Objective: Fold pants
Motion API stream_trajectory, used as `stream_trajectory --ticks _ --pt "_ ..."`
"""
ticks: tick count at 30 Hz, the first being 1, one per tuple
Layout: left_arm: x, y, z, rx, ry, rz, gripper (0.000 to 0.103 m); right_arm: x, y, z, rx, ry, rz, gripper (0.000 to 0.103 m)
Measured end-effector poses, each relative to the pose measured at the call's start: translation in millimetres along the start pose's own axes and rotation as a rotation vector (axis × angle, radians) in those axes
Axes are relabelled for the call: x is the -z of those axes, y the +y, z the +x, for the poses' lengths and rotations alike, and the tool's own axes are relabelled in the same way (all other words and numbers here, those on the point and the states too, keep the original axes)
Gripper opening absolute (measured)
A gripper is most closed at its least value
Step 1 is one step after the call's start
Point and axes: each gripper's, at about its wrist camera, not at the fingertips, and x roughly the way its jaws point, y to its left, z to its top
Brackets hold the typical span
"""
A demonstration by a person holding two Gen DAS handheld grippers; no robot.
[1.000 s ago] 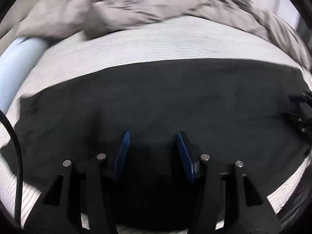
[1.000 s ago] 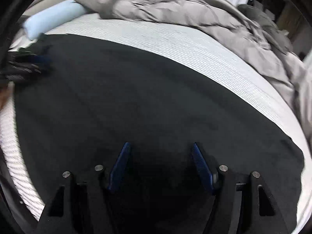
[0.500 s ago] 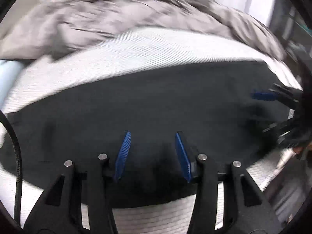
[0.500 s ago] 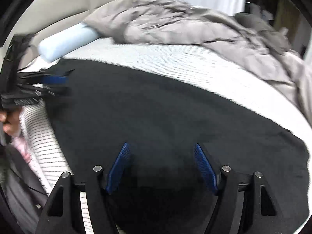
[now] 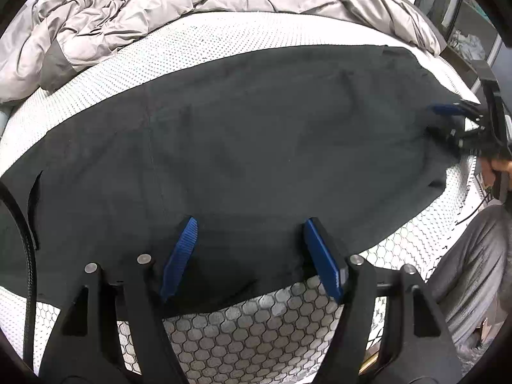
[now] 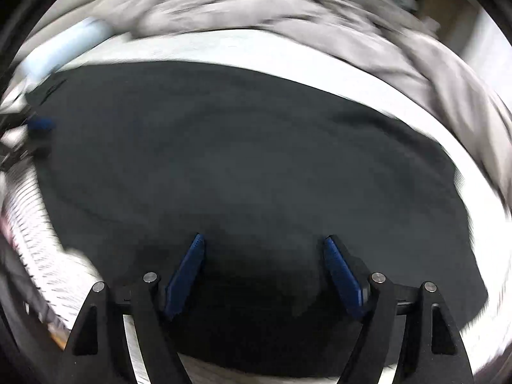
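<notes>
Only our left view was sharp, catching the mattress (image 5: 256, 336) honeycomb; the right was blurred. The pants (image 5: 256, 147) lay flat and dark across the bed, under a grey duvet (image 5: 160, 9). Left gripper (image 5: 249, 224) and right gripper (image 6: 264, 240) hung above them, jaws opening, nothing held.

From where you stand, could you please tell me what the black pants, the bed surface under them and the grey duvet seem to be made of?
Black pants: matte, soft woven or knit cloth, probably cotton-like; no sheen, a stitched seam shows.
Bed surface: white quilted or mesh textile, judging by its hexagon pattern up close and fine dots farther off.
Grey duvet: thin, slightly shiny padded fabric, likely synthetic; it puffs and creases sharply.
</notes>
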Motion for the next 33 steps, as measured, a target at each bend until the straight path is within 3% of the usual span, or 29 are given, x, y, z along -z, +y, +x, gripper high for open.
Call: stream_trajectory --ticks 3,6,10,13,16,17,19,22,24,27,30,31,33 --pt "2 -3 -4 -0.010 0.006 0.011 0.069 18 -49 -5 0.127 -0.007 0.130 0.075" --pt "-6 -2 -9 -0.003 0.014 0.016 0.069 18 -57 -11 0.093 -0.037 0.173 0.074" --pt "-25 11 -27 0.009 -0.096 -0.074 0.072 -10 -31 -17 -0.053 -0.130 0.169 0.074" --pt "-45 5 -9 0.039 -0.082 -0.140 0.075 -48 8 -4 -0.124 -0.132 0.122 0.074" --pt "-55 -12 28 0.030 0.005 -0.049 0.075 -74 55 18 -0.155 -0.106 0.001 0.074" --pt "-55 -16 37 -0.002 0.020 -0.003 0.076 -76 71 24 -0.133 -0.086 -0.046 0.074" --pt "-51 -11 36 0.011 0.002 0.029 0.079 -77 80 40 -0.074 -0.042 -0.115 0.074" --pt "-41 16 23 -0.010 0.002 -0.028 0.078 -73 50 47 0.065 -0.029 -0.087 0.075" --pt "-33 34 17 -0.045 -0.003 -0.051 0.079 -68 11 54 0.157 0.003 0.016 0.079" --pt "-23 64 10 -0.092 0.010 -0.123 0.080 -59 -48 54 0.299 0.025 0.185 0.077" --pt "-26 73 -2 -0.118 -0.002 -0.186 0.077 -57 -70 45 0.228 -0.008 0.270 0.075" --pt "-30 72 -5 -0.116 -0.013 -0.191 0.077 -61 -67 41 0.228 -0.026 0.275 0.075" --pt "-47 61 -12 -0.088 -0.069 -0.180 0.077 -66 -48 31 0.136 -0.061 0.263 0.075"
